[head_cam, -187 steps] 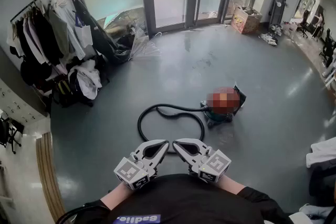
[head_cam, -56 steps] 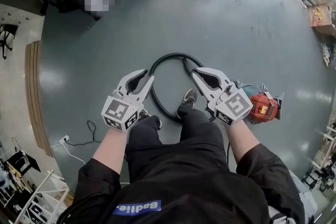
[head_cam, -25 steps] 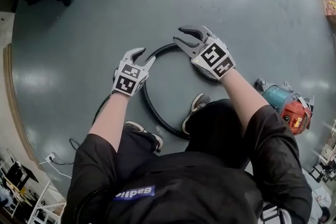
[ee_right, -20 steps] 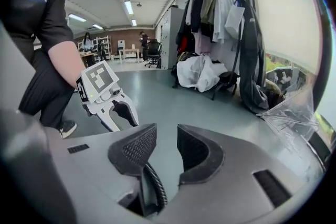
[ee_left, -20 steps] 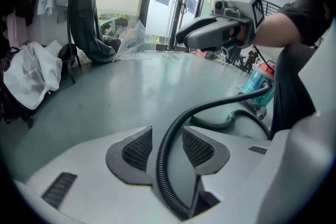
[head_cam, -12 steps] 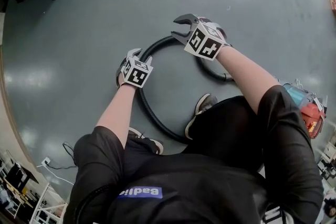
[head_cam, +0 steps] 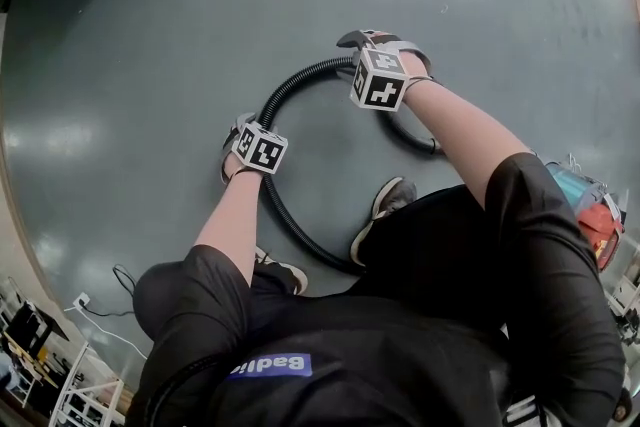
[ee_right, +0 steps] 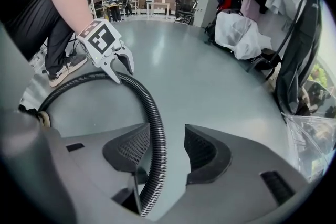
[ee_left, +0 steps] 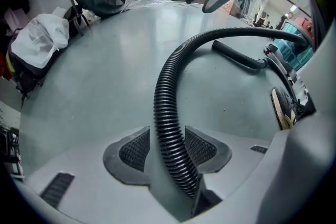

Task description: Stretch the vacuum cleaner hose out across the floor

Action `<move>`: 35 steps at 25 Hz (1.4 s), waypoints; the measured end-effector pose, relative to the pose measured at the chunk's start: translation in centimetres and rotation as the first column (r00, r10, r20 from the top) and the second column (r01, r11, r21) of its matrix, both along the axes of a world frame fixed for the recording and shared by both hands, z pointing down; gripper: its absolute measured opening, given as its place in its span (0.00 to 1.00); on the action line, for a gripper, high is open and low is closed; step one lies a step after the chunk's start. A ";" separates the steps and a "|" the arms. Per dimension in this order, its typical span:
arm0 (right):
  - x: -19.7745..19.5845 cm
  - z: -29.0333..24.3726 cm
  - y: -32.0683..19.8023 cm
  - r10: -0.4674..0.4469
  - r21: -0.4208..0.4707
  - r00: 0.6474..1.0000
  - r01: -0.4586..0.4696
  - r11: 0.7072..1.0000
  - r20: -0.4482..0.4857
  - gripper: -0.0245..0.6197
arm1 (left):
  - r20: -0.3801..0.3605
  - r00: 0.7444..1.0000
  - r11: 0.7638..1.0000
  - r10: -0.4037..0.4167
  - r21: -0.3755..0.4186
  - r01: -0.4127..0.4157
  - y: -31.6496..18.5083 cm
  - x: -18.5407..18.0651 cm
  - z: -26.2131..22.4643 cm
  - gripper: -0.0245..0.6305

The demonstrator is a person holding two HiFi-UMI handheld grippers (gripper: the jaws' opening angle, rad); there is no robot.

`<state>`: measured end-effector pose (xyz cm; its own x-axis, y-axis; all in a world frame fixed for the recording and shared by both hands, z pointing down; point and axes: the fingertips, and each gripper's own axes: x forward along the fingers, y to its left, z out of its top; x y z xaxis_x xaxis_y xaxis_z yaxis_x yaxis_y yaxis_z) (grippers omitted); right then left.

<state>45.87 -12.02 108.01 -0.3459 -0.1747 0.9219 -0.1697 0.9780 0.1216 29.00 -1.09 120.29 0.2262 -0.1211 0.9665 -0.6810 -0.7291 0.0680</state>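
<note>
1. A person crouches over a grey floor (head_cam: 150,55) with a gripper in each hand, both pointing steeply down.
2. A black ribbed hose (head_cam: 296,77) lies curled in a loop on the floor in front of them. The vacuum cleaner (head_cam: 588,215) sits at the right edge.
3. The left gripper (ee_left: 168,147) is at the loop's left side. Its jaws are partly apart and have just been opening. The hose runs between the pads, unsqueezed.
4. The right gripper (ee_right: 168,147) is at the loop's far side, its jaws also just opening. The hose rests against one pad, clear of the other.
5. To do this step well, I would seat the hose deep between the pads and close firmly on the ribs before pulling.
6. Then I would draw it low and away from the cleaner, keeping clear of the shoe (head_cam: 385,200) beside the loop.
</note>
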 end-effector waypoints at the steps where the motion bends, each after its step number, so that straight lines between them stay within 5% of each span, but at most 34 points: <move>1: 0.0 0.3 0.2 -0.011 0.000 1.000 0.011 1.000 -0.009 0.34 | 0.007 1.000 1.000 -0.013 -0.018 0.014 0.6 -0.2 0.5 0.34; 5: -0.8 1.1 1.6 -0.069 -0.010 0.997 0.069 0.998 -0.024 0.34 | 0.043 0.999 0.994 -0.021 -0.106 0.025 2.6 -1.1 1.9 0.34; 9: -3.6 1.6 3.7 -0.191 0.000 0.982 0.191 0.982 -0.004 0.34 | 0.053 0.997 0.989 0.063 -0.138 -0.056 1.3 -1.1 -1.1 0.34; 13: -8.0 0.2 3.3 -0.305 0.121 0.952 0.303 0.945 0.004 0.40 | 0.058 0.975 0.975 0.214 -0.073 -0.209 -2.3 -0.3 -8.3 0.35; 18: -14.7 -3.7 0.9 -0.431 0.293 0.902 0.415 0.861 -0.012 0.43 | 0.117 0.933 0.932 0.340 0.085 -0.351 -5.9 -1.0 -18.1 0.36; 20: -16.3 -4.8 -0.7 -0.354 0.286 0.935 0.330 0.900 0.037 0.43 | 0.123 0.926 0.910 0.357 0.176 -0.375 -6.8 -1.0 -21.5 0.37; 22: -17.3 -5.9 -2.4 -0.240 0.234 0.966 0.214 0.949 0.092 0.30 | 0.124 0.932 0.894 0.341 0.263 -0.362 -7.3 -1.8 -23.4 0.37; 25: -17.7 -7.4 -5.0 -0.103 0.192 0.991 0.084 0.978 0.090 0.30 | 0.075 0.977 0.917 0.199 0.338 -0.213 -7.7 -4.7 -24.2 0.42; 29: -17.2 -10.4 -9.0 0.089 0.172 0.993 -0.102 0.980 0.078 0.30 | -0.043 0.999 0.920 0.004 0.391 0.013 -8.7 -8.3 -24.8 0.51; 35: -17.2 -14.1 -10.9 0.208 0.191 0.978 -0.209 0.959 0.030 0.34 | -0.199 0.978 0.894 -0.069 0.423 0.149 -9.4 -8.7 -25.7 0.56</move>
